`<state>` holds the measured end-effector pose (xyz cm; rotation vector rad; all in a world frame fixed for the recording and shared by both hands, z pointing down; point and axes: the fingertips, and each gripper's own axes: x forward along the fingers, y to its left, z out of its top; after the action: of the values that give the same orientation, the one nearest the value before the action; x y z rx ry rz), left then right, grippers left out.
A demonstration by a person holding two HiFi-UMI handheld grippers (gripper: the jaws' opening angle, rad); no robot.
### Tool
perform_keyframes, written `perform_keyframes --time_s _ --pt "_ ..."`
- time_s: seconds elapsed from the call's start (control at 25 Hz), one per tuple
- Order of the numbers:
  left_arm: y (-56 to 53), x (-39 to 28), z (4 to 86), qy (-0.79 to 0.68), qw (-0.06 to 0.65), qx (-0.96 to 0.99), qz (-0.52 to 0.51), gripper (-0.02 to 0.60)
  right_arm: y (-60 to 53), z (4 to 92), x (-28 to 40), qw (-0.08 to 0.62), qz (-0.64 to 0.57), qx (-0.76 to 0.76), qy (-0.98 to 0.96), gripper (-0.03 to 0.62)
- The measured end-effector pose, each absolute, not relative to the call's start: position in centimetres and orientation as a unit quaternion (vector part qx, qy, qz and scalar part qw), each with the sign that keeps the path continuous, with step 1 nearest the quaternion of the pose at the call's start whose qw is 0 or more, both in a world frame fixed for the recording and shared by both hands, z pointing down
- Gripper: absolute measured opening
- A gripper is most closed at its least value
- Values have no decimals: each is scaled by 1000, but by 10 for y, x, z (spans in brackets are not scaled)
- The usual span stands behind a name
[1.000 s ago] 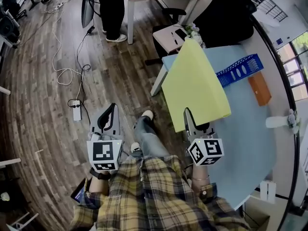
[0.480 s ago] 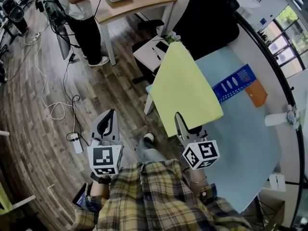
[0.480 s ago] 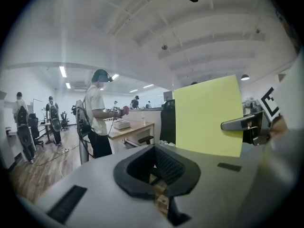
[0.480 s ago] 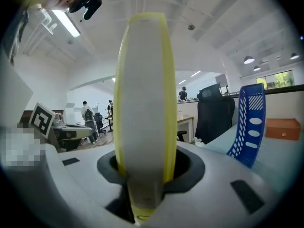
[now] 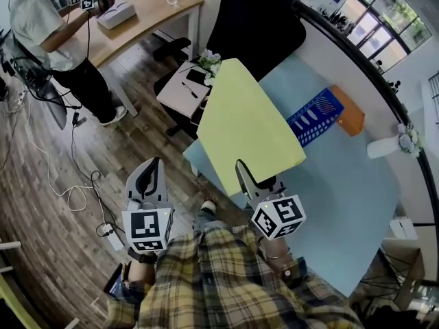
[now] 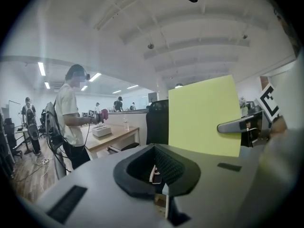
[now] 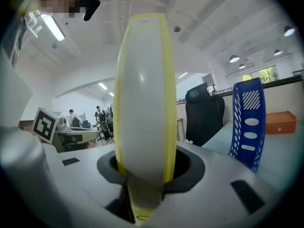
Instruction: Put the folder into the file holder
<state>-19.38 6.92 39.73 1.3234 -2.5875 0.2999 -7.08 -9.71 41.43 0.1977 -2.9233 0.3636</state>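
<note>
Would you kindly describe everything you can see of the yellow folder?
The folder is a plain, pale yellow rectangle, flat and stiff like thin card or plastic. It hangs in the air over the near edge of the light blue table, tilted, its far corner pointing towards the black chair. The right gripper is closed on its near edge; seen along that gripper, it stands edge-on, white between yellow covers. Nothing else touches it.

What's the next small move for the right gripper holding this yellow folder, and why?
Probably carry the yellow folder toward the blue file holder: the right gripper clamps its lower edge and holds it upright over the near corner of the table, while the holder sits farther across.
</note>
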Motion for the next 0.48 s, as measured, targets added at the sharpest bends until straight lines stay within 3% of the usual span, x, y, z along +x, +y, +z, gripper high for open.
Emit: perform_keyframes --time_s 0.48 --pt "-6 -205 398 -819 109 552 114 -9 -114 421 -63 91 155 140 -974 158"
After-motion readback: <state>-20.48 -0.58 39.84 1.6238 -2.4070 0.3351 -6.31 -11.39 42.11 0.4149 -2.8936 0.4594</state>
